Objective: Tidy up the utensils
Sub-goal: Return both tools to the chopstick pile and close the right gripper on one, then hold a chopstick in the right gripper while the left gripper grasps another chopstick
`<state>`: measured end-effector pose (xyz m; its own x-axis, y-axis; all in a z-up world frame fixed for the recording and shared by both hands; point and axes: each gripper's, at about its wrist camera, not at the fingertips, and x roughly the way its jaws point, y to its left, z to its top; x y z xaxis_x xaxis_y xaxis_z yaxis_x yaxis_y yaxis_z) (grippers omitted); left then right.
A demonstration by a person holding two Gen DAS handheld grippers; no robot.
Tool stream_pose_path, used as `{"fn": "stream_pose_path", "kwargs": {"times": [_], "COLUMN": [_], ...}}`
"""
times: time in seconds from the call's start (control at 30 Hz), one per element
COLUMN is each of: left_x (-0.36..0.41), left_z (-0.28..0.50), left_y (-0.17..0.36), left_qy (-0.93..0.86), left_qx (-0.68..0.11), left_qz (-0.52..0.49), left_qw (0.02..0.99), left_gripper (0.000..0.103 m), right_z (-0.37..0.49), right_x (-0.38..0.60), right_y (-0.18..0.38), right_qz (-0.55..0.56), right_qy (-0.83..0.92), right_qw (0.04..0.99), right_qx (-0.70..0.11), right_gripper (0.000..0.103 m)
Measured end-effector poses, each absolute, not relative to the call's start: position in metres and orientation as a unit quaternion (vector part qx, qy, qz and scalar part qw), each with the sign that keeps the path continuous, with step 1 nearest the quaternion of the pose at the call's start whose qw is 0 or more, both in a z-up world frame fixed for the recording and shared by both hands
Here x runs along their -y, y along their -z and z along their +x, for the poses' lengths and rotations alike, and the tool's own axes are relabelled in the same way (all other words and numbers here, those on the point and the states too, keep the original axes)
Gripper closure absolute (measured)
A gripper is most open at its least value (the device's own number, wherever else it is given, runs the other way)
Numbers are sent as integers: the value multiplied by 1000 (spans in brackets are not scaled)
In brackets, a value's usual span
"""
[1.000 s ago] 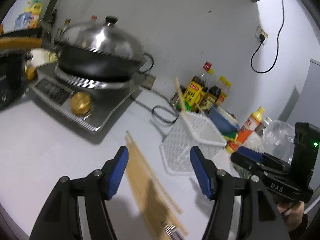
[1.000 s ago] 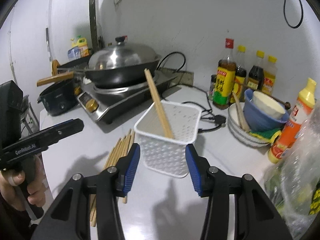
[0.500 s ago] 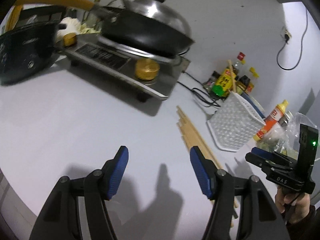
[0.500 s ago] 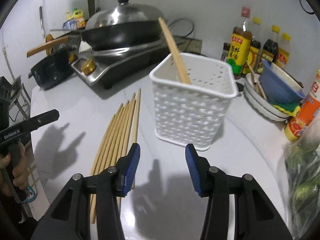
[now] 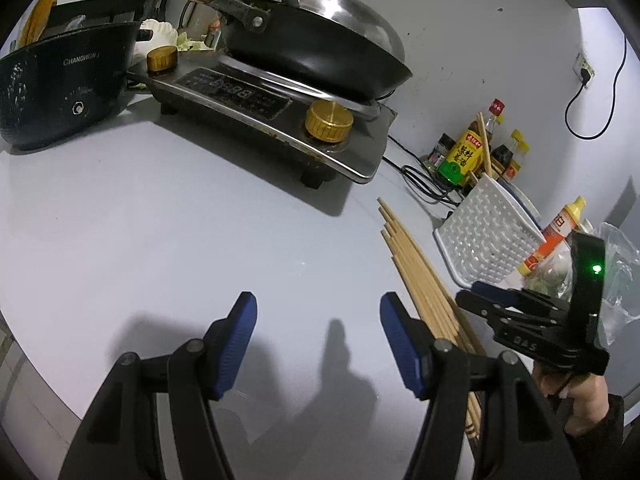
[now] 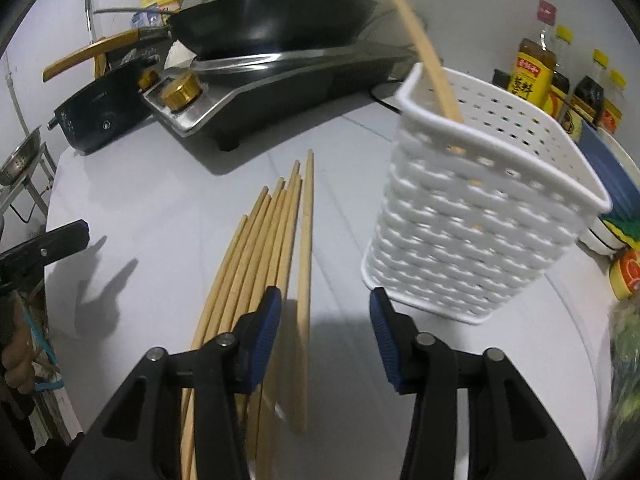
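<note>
Several wooden chopsticks (image 6: 276,248) lie side by side on the white counter; they also show in the left wrist view (image 5: 420,276). A white perforated basket (image 6: 480,216) stands to their right with one chopstick (image 6: 424,48) leaning in it; the basket shows in the left wrist view (image 5: 488,236) too. My right gripper (image 6: 324,312) is open and empty, low over the near ends of the chopsticks. My left gripper (image 5: 318,324) is open and empty over bare counter, left of the chopsticks. The right gripper's body (image 5: 532,320) shows in the left wrist view.
An induction cooker (image 5: 272,112) with a lidded black wok (image 5: 320,48) stands at the back. A black electric pot (image 5: 60,84) is at the left. Sauce bottles (image 6: 532,76), stacked bowls (image 6: 612,184) and a plastic bag (image 5: 616,264) crowd the right side.
My right gripper has dropped and moved left from the basket to over the chopsticks. My left gripper has swung left, away from the chopsticks, over bare counter.
</note>
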<state>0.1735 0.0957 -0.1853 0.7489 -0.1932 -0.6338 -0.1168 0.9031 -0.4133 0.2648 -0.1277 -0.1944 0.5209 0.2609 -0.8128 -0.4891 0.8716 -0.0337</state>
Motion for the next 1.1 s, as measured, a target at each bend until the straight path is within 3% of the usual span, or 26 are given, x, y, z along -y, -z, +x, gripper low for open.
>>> {"fn": "stream_pose_path", "kwargs": {"times": [0.17,0.3,1.1], "left_x": [-96,-91,41], "left_z": [176,177,195], "left_y": [188,188,198], "left_qy": [23,22,57], "left_qx": [-359,-364,-431], "left_qz": [-219,-213,-13], "left_qw": [907,907,900], "left_gripper": [39,39,39], "right_z": [270,270,213], "right_x": [121,121,202], "right_y": [202,207,203], "right_qz": [-131,-133,-103], "right_qy": [-221,-223,-250], "right_qw": [857,857,855], "right_qx": [-446,-446,-443], "right_gripper": [76,97,97]}}
